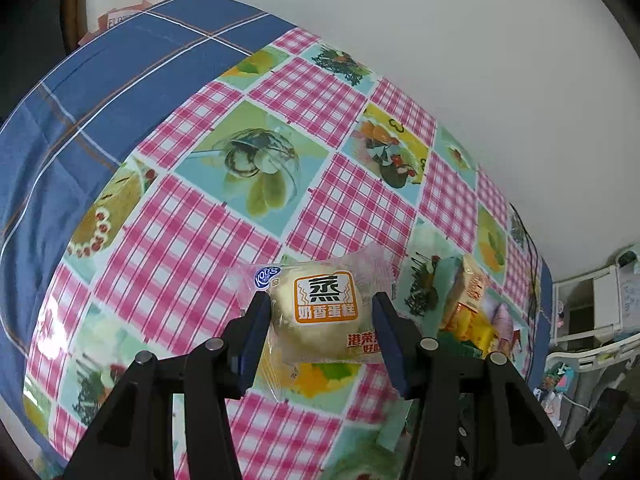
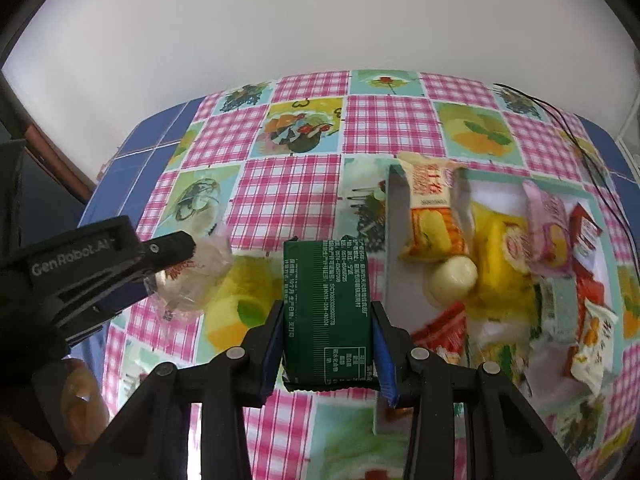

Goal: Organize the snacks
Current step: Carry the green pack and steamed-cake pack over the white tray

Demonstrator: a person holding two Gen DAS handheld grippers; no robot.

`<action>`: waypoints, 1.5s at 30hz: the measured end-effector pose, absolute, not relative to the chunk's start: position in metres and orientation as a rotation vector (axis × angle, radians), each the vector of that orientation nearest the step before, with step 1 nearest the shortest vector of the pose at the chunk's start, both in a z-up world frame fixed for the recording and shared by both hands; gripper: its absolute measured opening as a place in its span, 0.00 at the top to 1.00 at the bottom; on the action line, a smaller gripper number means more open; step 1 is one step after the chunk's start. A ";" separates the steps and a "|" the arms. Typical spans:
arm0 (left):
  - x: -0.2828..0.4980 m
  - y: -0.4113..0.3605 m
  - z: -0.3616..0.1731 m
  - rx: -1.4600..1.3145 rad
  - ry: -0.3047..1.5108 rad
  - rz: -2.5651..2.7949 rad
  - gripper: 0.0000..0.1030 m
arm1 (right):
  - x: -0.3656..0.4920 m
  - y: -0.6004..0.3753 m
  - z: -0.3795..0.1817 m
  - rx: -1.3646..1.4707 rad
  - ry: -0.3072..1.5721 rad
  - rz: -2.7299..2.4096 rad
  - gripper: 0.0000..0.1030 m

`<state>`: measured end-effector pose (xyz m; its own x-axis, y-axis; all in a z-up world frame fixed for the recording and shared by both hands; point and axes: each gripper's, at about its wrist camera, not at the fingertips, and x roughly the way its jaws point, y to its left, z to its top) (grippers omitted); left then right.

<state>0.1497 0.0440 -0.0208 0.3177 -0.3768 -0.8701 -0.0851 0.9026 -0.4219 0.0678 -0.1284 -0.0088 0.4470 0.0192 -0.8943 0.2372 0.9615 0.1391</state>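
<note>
Left gripper (image 1: 320,312) clamped on a round pale steamed cake in clear wrapper (image 1: 326,312); right gripper (image 2: 326,320) clamped on a flat dark-green foil packet (image 2: 326,312). Both held above the checked cloth, left of the white open box (image 2: 394,216) of mixed snacks. Best carried over the box wall, lowered inside, then released gently.

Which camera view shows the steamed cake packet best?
The left wrist view: the steamed cake packet sits centred between the left tool fingers, label readable. The right wrist view shows it sideways, partly hidden by that tool.
</note>
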 end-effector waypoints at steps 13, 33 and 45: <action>0.107 0.031 0.014 -0.417 1.164 -0.254 0.48 | 0.020 -0.148 0.016 0.296 1.050 -0.148 0.59; 0.074 -0.037 0.041 -0.345 1.107 -0.362 0.48 | -0.015 -0.213 0.032 0.351 1.007 -0.233 0.59; 0.056 -0.088 0.041 -0.267 1.123 -0.434 0.48 | -0.031 -0.263 0.026 0.417 1.006 -0.321 0.59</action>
<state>0.0562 -0.0883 0.0408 0.3630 -0.4635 -0.8083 0.2001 0.8861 -0.4182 -0.0310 -0.2633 0.0265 0.4998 -0.0680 -0.8635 0.4445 0.8758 0.1883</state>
